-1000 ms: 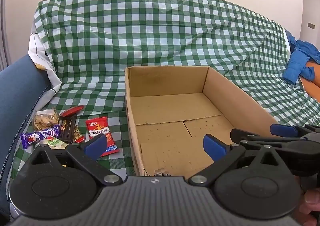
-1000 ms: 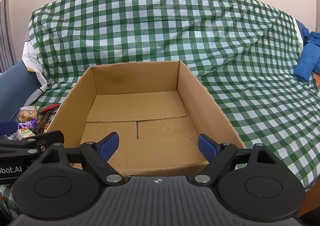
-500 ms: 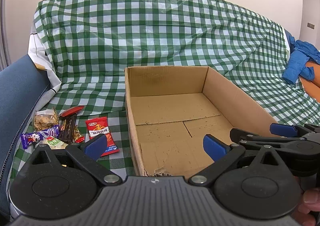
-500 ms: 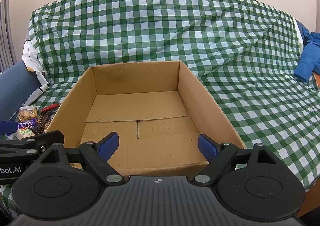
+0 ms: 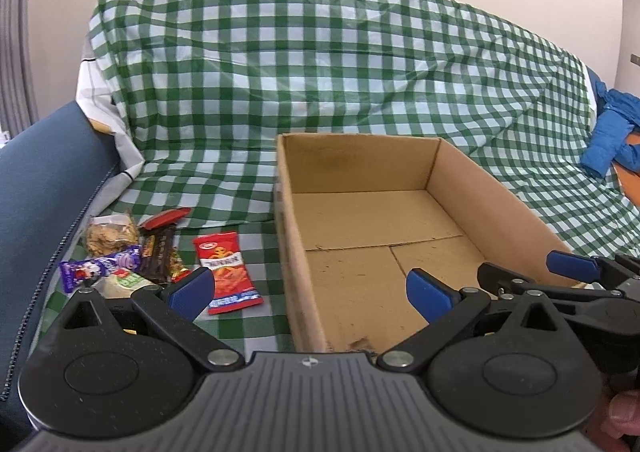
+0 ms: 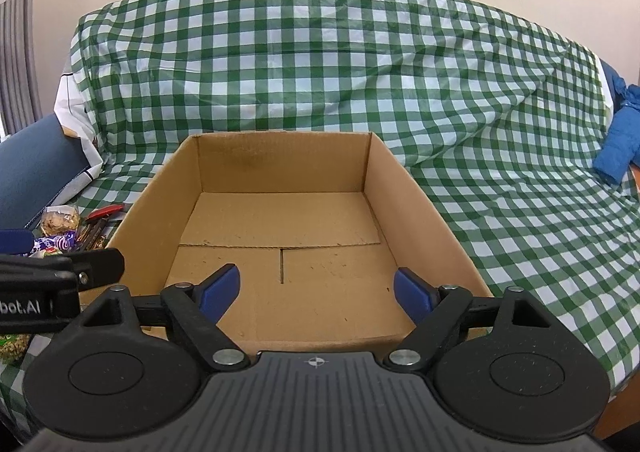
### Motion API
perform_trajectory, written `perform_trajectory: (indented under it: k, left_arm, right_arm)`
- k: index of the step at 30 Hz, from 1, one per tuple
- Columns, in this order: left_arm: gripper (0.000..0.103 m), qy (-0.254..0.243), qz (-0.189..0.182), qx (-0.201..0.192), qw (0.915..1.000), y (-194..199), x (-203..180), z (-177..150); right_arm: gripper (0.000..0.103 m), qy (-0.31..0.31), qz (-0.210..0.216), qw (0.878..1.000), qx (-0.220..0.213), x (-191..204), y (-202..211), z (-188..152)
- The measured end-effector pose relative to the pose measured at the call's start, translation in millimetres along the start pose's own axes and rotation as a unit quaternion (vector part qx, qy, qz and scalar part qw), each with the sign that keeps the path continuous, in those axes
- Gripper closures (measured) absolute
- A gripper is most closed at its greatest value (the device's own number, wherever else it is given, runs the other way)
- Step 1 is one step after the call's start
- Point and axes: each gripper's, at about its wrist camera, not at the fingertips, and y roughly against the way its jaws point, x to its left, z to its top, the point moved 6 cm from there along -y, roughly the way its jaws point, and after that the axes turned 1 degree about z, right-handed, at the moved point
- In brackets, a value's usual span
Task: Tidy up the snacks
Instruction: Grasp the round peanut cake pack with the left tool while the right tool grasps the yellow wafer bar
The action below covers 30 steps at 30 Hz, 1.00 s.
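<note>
An empty open cardboard box (image 5: 500, 203) (image 6: 404, 187) sits on a green checked cloth over a sofa. Left of it lies a pile of snacks: a red packet (image 5: 226, 270), a purple wrapper (image 5: 100, 266), a clear bag of brown snacks (image 5: 110, 232) (image 6: 60, 219), a dark bar (image 5: 160, 252) and a red-tipped item (image 5: 166, 217). My left gripper (image 5: 308, 290) is open and empty, over the box's near left wall. My right gripper (image 6: 316, 292) is open and empty above the box's near edge; it also shows at the right in the left wrist view (image 5: 568, 266).
A blue sofa arm (image 5: 36, 187) rises left of the snacks. Blue clothing (image 5: 612, 139) (image 6: 620, 139) lies at the far right on the sofa. The checked cloth (image 6: 340, 63) covers the backrest behind the box. A hand (image 5: 620, 416) shows at the lower right.
The left wrist view has shifted a little left and closer, so the snack pile sits nearer the centre. The right gripper has hardly moved.
</note>
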Motion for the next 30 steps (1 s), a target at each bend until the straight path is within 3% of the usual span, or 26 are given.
perform_trajectory:
  k: [8,12,16,20,23,26,30]
  left_arm:
    - [0.001,0.024,0.043,0.003,0.9988,4.5,39.5,-0.8]
    - [0.001,0.031,0.094,-0.001,0.9951,1.8,74.1,-10.8]
    - [0.001,0.021,0.176,0.012,0.9841,-9.7,110.5,-26.7]
    - [0.001,0.019,0.251,0.060,0.9659,-22.8,146.7,-46.0]
    - [0.001,-0.003,0.283,0.101,0.9538,-34.8,162.2,-65.8]
    - [0.000,-0.001,0.275,0.147,0.9500,-43.8,172.5,-84.5]
    - [0.000,0.010,0.243,0.168,0.9552,-43.2,175.4,-93.9]
  right_arm:
    - [0.031,0.018,0.022,0.999,-0.030,23.0,-3.6,1.4]
    - [0.033,0.028,0.037,0.998,-0.034,44.6,-4.5,5.2]
    - [0.036,0.042,0.051,0.997,-0.036,68.5,-4.7,6.5]
    - [0.048,0.060,0.069,0.995,-0.036,89.9,-4.3,5.6]
    - [0.054,0.076,0.087,0.993,-0.033,105.2,-5.7,4.7]
    - [0.057,0.091,0.102,0.990,-0.026,117.3,-9.1,5.3]
    - [0.057,0.104,0.138,0.985,-0.013,134.7,-12.0,8.9]
